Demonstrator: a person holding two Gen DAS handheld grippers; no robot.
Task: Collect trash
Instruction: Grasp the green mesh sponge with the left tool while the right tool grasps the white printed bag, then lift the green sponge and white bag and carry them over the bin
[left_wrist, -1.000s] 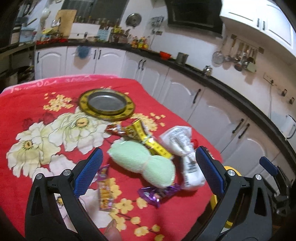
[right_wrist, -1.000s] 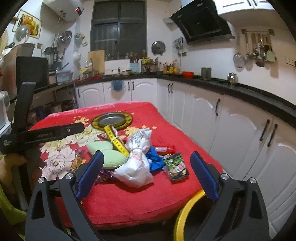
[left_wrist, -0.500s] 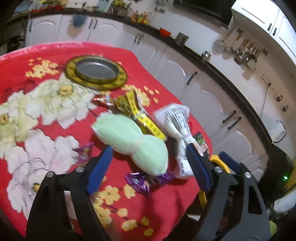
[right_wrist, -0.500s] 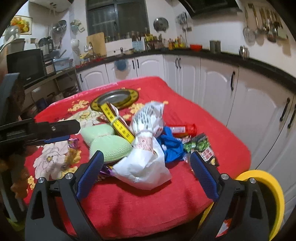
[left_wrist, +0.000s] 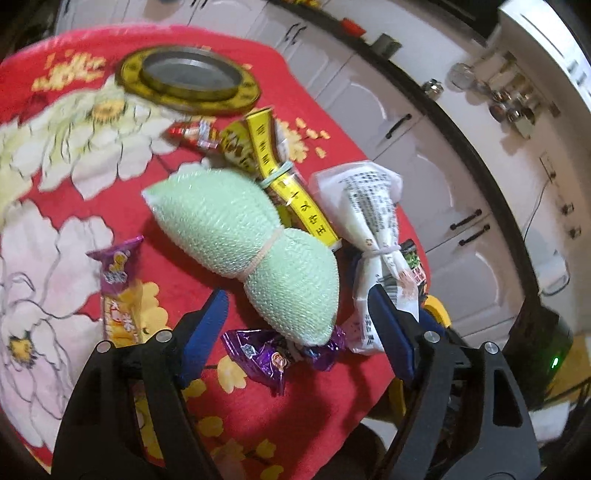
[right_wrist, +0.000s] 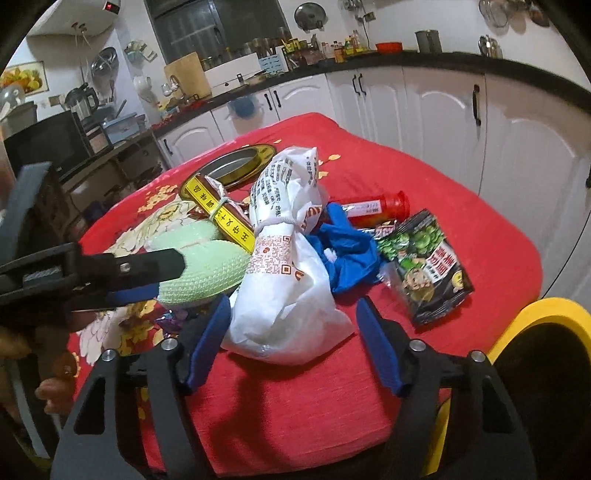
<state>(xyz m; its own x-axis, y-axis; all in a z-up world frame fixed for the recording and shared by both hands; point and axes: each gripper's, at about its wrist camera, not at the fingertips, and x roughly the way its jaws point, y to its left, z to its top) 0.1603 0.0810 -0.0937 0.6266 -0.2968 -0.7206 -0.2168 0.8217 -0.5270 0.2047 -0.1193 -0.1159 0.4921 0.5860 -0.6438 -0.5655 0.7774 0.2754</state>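
We're holding both tools wide open over the trash pile on the red flowered desk (left_wrist: 258, 413), nothing gripped in either. The left tool (left_wrist: 295, 328) is hanging around the near end of the green mesh bundle (left_wrist: 251, 243), with a purple candy wrapper (left_wrist: 266, 354) lying between its blue pads (left_wrist: 203, 332) by the desk's near edge. The right tool (right_wrist: 291, 332) is straddling the tied white plastic bag (right_wrist: 284, 273), pads either side but not squeezing it.

The left view is showing us stuff the right one isn't: a purple-and-yellow snack wrapper (left_wrist: 118, 288) lying alone on the flower print, and a small red wrapper (left_wrist: 192, 133) just beside the round yellow-rimmed tray (left_wrist: 243, 99). The right view is giving us what's hiding behind the white bag: a crumpled blue glove (right_wrist: 347, 251), a red tube (right_wrist: 376, 206), and a dark pea snack packet (right_wrist: 428, 269) near the desk's right edge. It's also catching the yellow bin (right_wrist: 554, 306) off the near right corner. The yellow-banded packet (right_wrist: 221, 214) is lying between the mesh bundle and the bag in both.
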